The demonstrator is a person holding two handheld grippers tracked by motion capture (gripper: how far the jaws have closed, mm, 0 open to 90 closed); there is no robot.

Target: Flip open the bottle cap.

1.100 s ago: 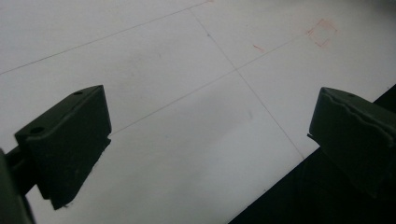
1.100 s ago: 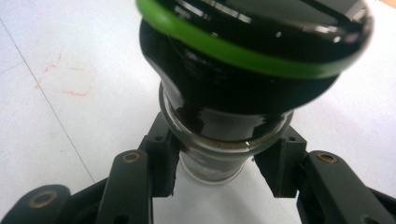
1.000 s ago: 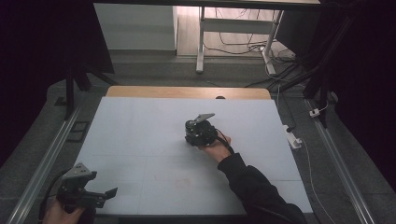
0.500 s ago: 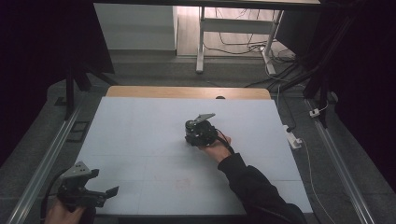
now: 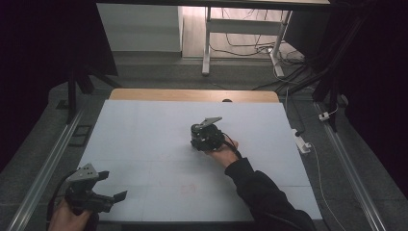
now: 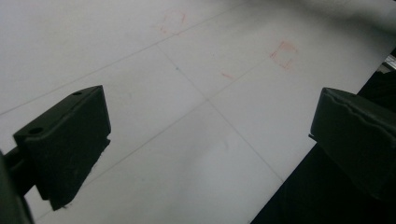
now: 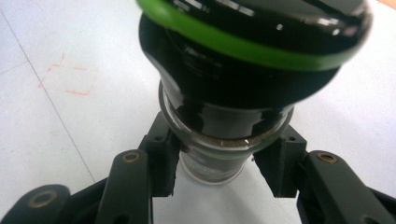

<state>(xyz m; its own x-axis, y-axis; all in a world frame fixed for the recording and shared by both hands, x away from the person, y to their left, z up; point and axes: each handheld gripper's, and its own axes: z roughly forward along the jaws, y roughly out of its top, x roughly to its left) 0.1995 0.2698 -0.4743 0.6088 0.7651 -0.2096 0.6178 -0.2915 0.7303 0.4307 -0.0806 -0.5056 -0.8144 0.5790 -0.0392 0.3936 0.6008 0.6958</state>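
I'm seeing the right tongs [image 7: 219, 179] clamping a glass bottle [image 7: 219, 140] with a green-ringed black cap [image 7: 252, 37] mid-tabletop [image 5: 144, 130]. Left tongs [image 5: 113, 185] are hovering wide open at the near-left corner.

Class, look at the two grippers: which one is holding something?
The right gripper: its jaws clamp a glass jar with a black, green-ringed lid. The left gripper gapes open over bare table.

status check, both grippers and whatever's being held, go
Right gripper shut on glass bottle with black, green-ringed cap, mid-table. Left gripper open, holding nothing, at near left corner of white table. Nothing in the way.
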